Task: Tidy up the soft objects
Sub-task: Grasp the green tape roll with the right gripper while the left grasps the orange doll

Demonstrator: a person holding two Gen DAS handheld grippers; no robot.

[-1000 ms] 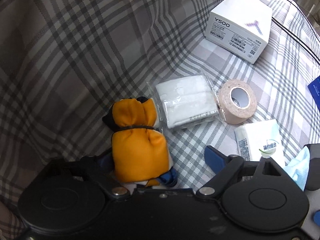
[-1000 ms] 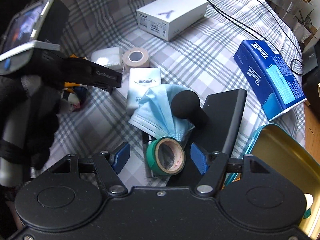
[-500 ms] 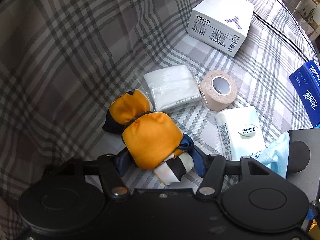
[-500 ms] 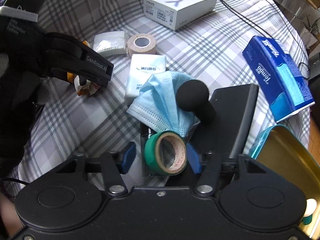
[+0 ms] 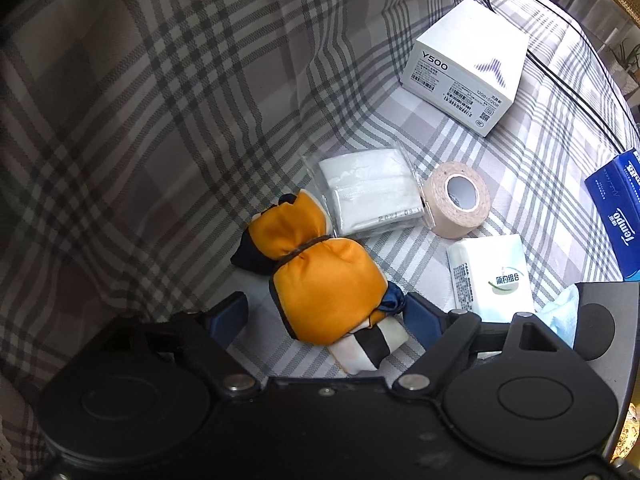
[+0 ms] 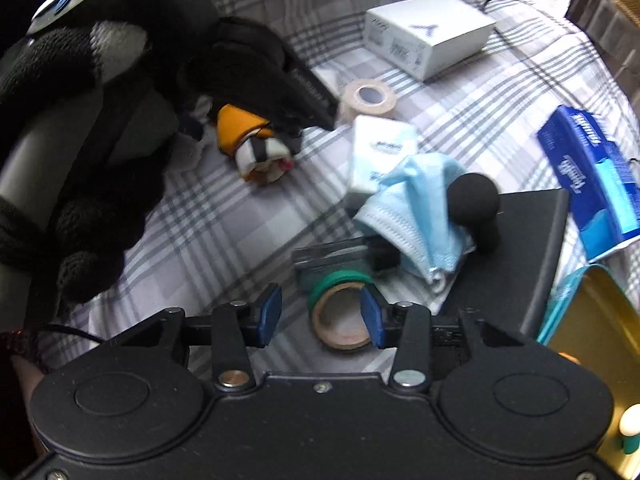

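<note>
Left wrist view: left gripper [image 5: 324, 312] jaws opening, pads apart, orange cloth pouch [image 5: 320, 280] lying between them on plaid cloth [image 5: 160, 120], right pad near pouch's blue tail. Just ahead: bagged white gauze [image 5: 372, 196], beige tape roll [image 5: 456, 204], tissue pack [image 5: 488, 276]; white phone box [image 5: 468, 64] farthest.

Right wrist view: right gripper [image 6: 320, 316] jaws closing, green tape roll [image 6: 340, 312] just ahead between pads, not yet pressed; blue face mask [image 6: 416, 208] beyond.

Risk: off-centre roll may squirt sideways; pouch tail may snag on pad.

A big cloth [image 5: 460, 148] with grey checks covers the top. On it lie an orange cloth bundle [image 5: 320, 284], a white box [image 5: 466, 66], a tan tape roll [image 5: 456, 200] and a blue tissue pack [image 6: 592, 172].
</note>
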